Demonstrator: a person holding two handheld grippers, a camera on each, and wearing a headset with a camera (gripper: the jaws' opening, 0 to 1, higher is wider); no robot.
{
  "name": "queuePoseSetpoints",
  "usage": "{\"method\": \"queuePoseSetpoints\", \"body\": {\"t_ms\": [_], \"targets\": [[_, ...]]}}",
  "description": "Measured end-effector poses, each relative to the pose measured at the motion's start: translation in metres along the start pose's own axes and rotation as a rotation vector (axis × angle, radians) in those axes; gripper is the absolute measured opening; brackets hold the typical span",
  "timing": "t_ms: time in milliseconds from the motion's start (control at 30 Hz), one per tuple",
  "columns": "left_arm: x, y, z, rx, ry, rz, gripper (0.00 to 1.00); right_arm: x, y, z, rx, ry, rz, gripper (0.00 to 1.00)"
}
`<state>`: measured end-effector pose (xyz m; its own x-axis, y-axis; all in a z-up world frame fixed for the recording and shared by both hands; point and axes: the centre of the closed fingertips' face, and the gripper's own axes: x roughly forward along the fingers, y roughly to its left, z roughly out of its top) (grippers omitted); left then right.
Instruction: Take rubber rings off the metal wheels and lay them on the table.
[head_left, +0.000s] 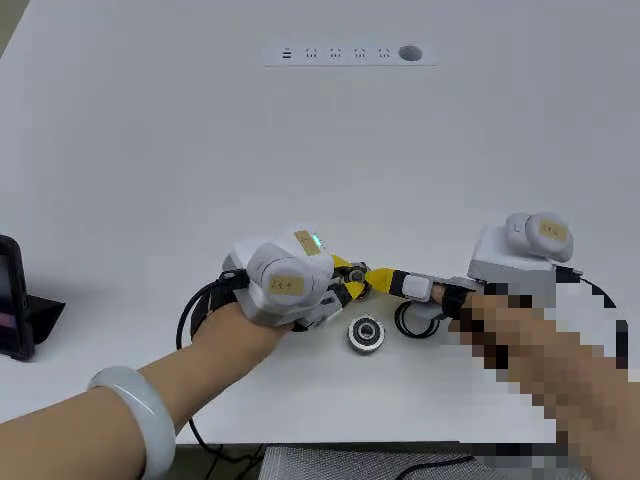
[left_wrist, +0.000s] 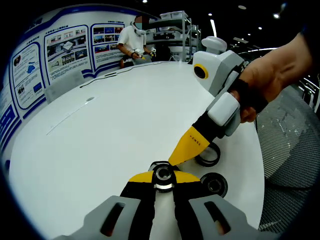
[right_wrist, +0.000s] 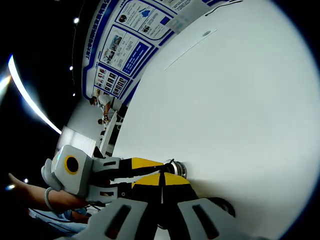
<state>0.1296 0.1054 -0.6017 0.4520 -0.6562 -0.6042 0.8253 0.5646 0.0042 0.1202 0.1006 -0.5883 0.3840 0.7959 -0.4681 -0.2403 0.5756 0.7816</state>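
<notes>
- The left gripper (left_wrist: 163, 183) is closed narrow on a metal wheel (left_wrist: 163, 175), with one yellow jaw on each side. It holds the wheel just above the table (head_left: 200, 150), close to the near edge and about midway across.
- The right gripper (head_left: 378, 278) reaches in from the right. Its long body lies left to right, so the two tools meet nose to nose, and the held wheel sits just left of its tips.
- In the right gripper view its jaws are drawn together, with the tips at the wheel's rim. Whether they have the wheel's dark rubber band nipped between them cannot be told.
- The wheel's hub faces back along the left gripper's jaws, so its axle seems to run roughly in line with that tool. The band would probably have to be peeled over the rim.
- The right gripper is better placed to do that peeling, while the left one serves as the anchor.
- Metal wheels: two. One is held, and a second wheel (head_left: 367, 334) lies flat on the table just nearer than the meeting jaws. Its outer edge looks dark, so its rubber seems to be on.
- Rubber rings already off: one. This loose rubber ring (head_left: 413, 320) lies on the table just right of the second wheel, under the right gripper's jaws.
- Grippers: two, one in each hand.
- A power strip (head_left: 350, 52) lies at the far side of the table. A phone on a stand (head_left: 12, 300) is at the left edge, well apart from the work.
</notes>
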Motion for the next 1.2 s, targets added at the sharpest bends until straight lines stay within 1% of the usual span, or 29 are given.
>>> {"method": "queuePoseSetpoints", "body": {"t_ms": [100, 167, 200, 300, 400, 767, 1000, 1033, 1067, 1200], "targets": [[0.0, 0.0, 0.0, 0.001, -0.001, -0.001, 0.13, -0.001, 0.002, 0.0, 0.001, -0.002, 0.009, 0.01], [0.0, 0.0, 0.0, 0.001, -0.001, -0.001, 0.13, -0.001, 0.005, 0.0, 0.004, -0.004, 0.025, 0.01], [0.0, 0.0, 0.0, 0.001, -0.001, 0.0, 0.13, -0.002, 0.008, 0.003, 0.02, -0.024, 0.042, 0.01], [0.0, 0.0, 0.0, 0.001, 0.0, 0.0, 0.13, -0.003, 0.006, 0.005, 0.008, -0.021, 0.03, 0.01], [0.0, 0.0, 0.0, 0.003, 0.001, 0.0, 0.13, -0.004, 0.003, 0.005, 0.018, -0.024, 0.021, 0.02], [0.0, 0.0, 0.001, 0.01, 0.006, -0.004, 0.14, -0.004, -0.007, 0.004, 0.018, -0.029, -0.023, 0.02], [0.0, -0.001, 0.002, 0.021, -0.007, -0.01, 0.14, -0.004, -0.007, 0.004, 0.02, -0.029, -0.033, 0.02], [-0.001, 0.0, 0.003, 0.026, -0.011, -0.009, 0.14, -0.004, -0.007, 0.003, 0.02, -0.029, -0.033, 0.02], [-0.001, -0.001, 0.005, 0.022, -0.023, -0.014, 0.14, -0.004, -0.006, 0.003, 0.021, -0.028, -0.033, 0.02], [-0.003, -0.001, 0.007, 0.029, -0.032, -0.017, 0.15, -0.004, -0.007, 0.003, 0.021, -0.026, -0.037, 0.02]]}}
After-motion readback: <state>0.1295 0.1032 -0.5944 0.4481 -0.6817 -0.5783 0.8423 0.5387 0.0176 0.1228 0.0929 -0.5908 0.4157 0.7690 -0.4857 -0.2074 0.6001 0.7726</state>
